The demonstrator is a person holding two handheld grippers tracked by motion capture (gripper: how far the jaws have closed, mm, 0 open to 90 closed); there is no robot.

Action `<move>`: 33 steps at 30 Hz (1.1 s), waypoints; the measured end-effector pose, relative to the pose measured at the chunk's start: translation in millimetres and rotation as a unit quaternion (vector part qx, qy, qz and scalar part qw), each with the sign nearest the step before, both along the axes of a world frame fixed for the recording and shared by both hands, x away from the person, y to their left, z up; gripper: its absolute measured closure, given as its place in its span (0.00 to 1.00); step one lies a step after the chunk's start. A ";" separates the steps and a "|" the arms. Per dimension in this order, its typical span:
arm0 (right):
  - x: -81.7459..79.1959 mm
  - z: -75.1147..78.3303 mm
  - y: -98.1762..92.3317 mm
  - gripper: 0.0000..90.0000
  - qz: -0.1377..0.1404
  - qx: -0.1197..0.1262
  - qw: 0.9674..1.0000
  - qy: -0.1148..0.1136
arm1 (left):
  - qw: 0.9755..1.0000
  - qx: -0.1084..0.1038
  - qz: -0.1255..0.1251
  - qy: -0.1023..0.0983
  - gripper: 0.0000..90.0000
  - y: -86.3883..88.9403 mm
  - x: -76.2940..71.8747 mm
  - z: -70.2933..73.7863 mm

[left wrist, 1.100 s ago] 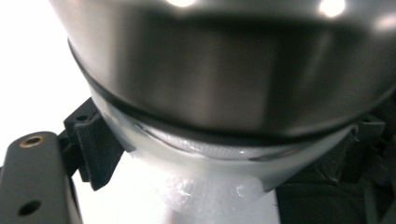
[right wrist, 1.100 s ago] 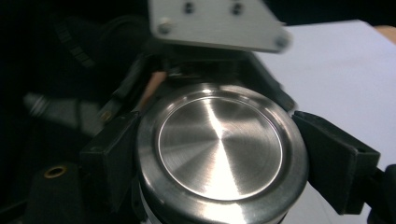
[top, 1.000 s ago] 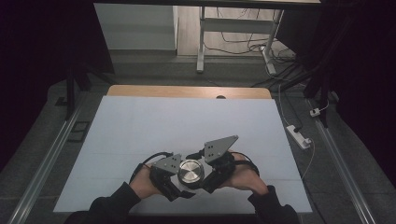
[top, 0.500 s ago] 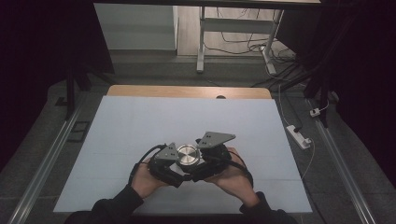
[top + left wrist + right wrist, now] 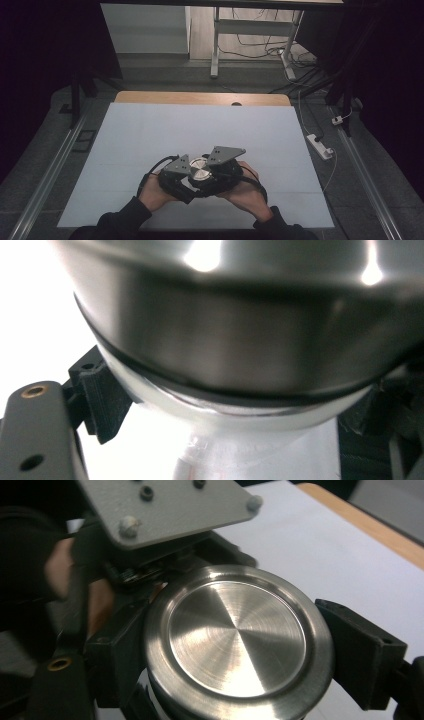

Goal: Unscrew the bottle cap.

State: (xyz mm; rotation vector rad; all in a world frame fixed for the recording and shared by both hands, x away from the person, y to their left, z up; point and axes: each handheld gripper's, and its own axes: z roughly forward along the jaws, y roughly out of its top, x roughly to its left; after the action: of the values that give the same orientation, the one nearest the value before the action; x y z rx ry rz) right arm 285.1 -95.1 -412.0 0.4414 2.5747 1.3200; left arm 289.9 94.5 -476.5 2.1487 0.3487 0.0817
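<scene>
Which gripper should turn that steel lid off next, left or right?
Probably the right gripper: its jaws have just been closing and now clamp the round steel lid by its rim. The left gripper is shut on the clear body below the lid, so it can steady that.

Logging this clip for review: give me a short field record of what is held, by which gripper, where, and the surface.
object: round steel lid on a clear container
left gripper: shut on the container below the lid
right gripper: its jaws have just been closing, now clamp the lid rim on both sides
place: near edge of the white table, middle
</scene>
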 end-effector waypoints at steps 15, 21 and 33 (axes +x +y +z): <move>5.8 4.3 -12.1 0.20 0.076 0.040 0.996 0.016 | 0.999 0.007 -0.051 -0.001 0.17 2.7 2.2 -1.1; 8.1 6.8 -17.1 0.20 0.067 0.047 0.997 0.012 | 0.999 0.012 -0.039 -0.001 0.17 5.2 4.6 -2.9; 9.7 9.5 -23.6 0.20 0.040 0.056 0.998 0.010 | 1.000 0.009 0.008 0.001 0.17 16.1 12.7 -4.9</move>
State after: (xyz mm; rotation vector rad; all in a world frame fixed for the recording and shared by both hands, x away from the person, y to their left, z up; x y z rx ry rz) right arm 294.9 -118.7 -402.5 0.3758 2.5677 1.4996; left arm 302.6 110.6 -481.4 2.1648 0.3672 0.0922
